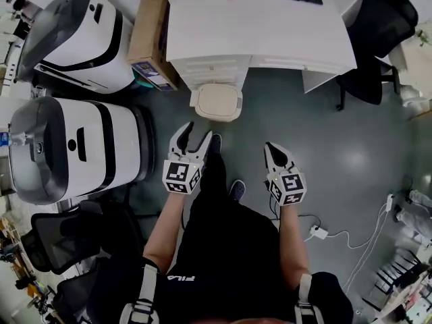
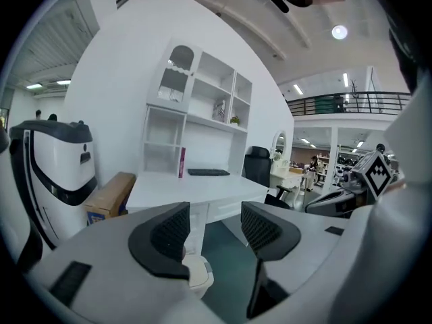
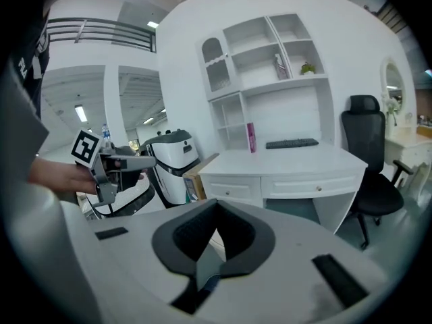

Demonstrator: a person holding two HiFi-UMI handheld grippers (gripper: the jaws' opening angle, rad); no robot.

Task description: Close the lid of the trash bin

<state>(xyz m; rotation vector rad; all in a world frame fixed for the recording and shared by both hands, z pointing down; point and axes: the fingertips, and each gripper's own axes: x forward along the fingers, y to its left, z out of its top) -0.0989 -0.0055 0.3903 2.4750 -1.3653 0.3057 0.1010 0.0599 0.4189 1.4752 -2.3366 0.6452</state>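
Half the trash bin hidden, behind left gripper

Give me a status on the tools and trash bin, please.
Left tool open, empty. Right tool shut, empty. Trash bin lid looks down. Nothing in the way.

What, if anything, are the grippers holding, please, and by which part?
Nothing is held. The left gripper has its jaws apart and empty; the right gripper has its jaws closed together on nothing.
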